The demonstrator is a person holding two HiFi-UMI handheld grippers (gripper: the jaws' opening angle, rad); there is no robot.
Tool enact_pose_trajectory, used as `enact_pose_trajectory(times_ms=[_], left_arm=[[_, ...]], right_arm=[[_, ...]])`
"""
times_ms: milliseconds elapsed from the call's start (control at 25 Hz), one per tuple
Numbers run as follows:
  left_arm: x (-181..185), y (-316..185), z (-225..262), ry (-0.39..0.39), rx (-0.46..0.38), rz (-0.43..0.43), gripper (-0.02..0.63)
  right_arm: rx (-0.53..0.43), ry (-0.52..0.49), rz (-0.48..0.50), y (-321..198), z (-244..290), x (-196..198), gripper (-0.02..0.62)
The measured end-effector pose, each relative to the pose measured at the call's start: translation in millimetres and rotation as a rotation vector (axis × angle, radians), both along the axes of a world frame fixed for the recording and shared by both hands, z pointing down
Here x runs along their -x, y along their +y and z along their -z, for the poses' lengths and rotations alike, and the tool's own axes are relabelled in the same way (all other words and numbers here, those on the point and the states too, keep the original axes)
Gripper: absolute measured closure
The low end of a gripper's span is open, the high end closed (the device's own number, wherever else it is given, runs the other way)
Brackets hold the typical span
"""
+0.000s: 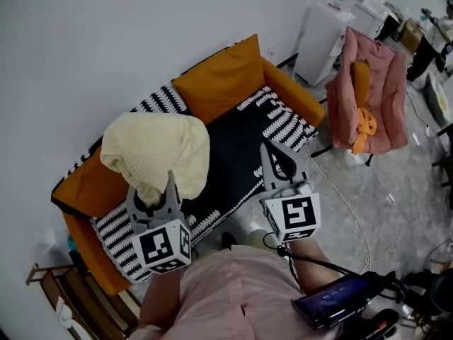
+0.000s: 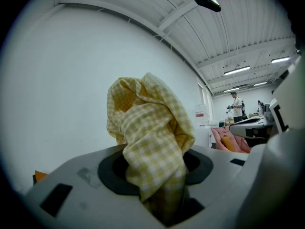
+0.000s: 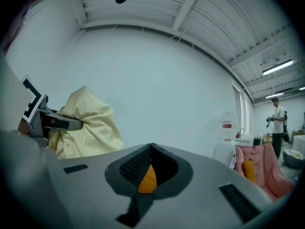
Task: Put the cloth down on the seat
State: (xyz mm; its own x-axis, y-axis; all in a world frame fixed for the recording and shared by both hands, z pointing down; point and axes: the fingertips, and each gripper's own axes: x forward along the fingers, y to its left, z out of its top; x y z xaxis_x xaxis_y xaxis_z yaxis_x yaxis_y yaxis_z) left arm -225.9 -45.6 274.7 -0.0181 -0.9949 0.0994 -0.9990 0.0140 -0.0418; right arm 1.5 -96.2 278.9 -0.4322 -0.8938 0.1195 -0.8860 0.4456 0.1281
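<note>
A pale yellow checked cloth [image 1: 159, 151] is bunched in a loose, puffed mound with deep folds. It is held in the air over the left arm and the left part of the seat of the orange upholstered armchair [image 1: 223, 83], clear of the cushion. The left gripper [image 1: 154, 202] is clenched on its lower end, with the fabric spilling up between the jaws. The chair backs onto a plain white wall [image 1: 106, 34], and a black throw with black-and-white striped borders [image 1: 237, 147] covers the seat, its middle lying bare. The right gripper [image 1: 269, 154] hangs over the seat's front right, jaws closed tip to tip on nothing. Right of the chair lies open grey floor [image 1: 382, 190], then a pink padded chair [image 1: 375, 83].
</note>
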Motion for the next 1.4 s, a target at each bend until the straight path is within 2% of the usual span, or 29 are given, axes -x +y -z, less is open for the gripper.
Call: enact_pose_trajectory(times_ms=[240,560,1040,1400], left_arm=[[-14,-24,-3,-0.001,0.011,-0.032,0.400],[-31,-64,-13,-0.008,0.047,-0.046,0.400],[-61,-133,-48,-0.002,0.129,-0.064,0.400],[-74,-196,-103,0.001,0.217,-0.074,0.400]], right_arm=[[0.013,-0.005,-0.039,-17,-1,-17,0.595],[0.009,-0.021,-0.037,-57,-4,-29,0.594],[0.117,-0.011,-0.041,-118,-40,-54,0.594],[0.223,-0.007,-0.042,-169,-95,-70,0.594]])
